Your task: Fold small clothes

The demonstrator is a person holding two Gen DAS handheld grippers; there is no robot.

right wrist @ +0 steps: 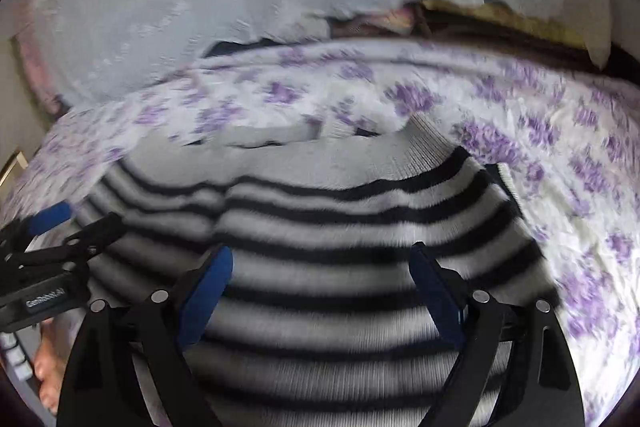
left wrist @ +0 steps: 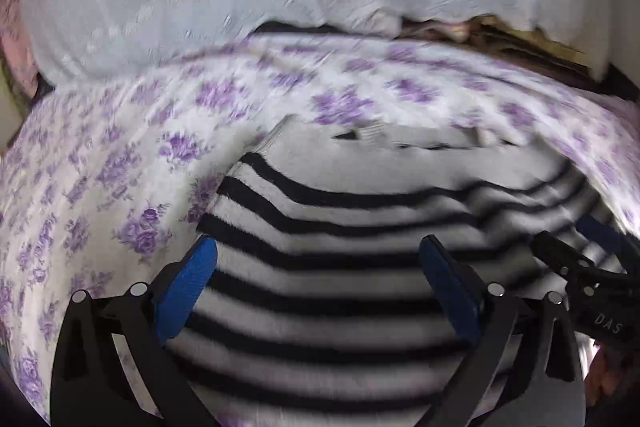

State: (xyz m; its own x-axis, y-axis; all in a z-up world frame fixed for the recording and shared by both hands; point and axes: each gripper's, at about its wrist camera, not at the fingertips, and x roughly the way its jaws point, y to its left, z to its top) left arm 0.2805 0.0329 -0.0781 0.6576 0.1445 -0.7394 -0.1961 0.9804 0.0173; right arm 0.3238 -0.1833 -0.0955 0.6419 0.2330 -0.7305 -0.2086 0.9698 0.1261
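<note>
sweater position: striped sweater (left wrist: pixel 340 267) lies flat on the bed sheet (left wrist: pixel 120 187), purple-flower print; directly under and ahead of both claws
long axis: stripes run side to side across both views; plain grey yoke and neck (right wrist: pixel 280 143) at the far end, so body runs away from the claws, near hem toward the person
left claw (left wrist: pixel 318 291): jaws spread wide, nothing between them, poised over the left half of the sweater; contact with the knit cannot be told, frame blurred
right claw (right wrist: pixel 322 291): also wide open and empty, over the right half; seen in the left view as a black frame at the right edge
nearer arm: roughly level, side by side; each nearer its own side edge
likely move: judging by the pose, each claw takes its own side for a fold
surroundings: pale blue blanket (left wrist: pixel 200 7) bunched beyond the sheet, well apart from the sweater
obstructions: none on the sweater; motion blur hides fine edges and sleeves
</note>
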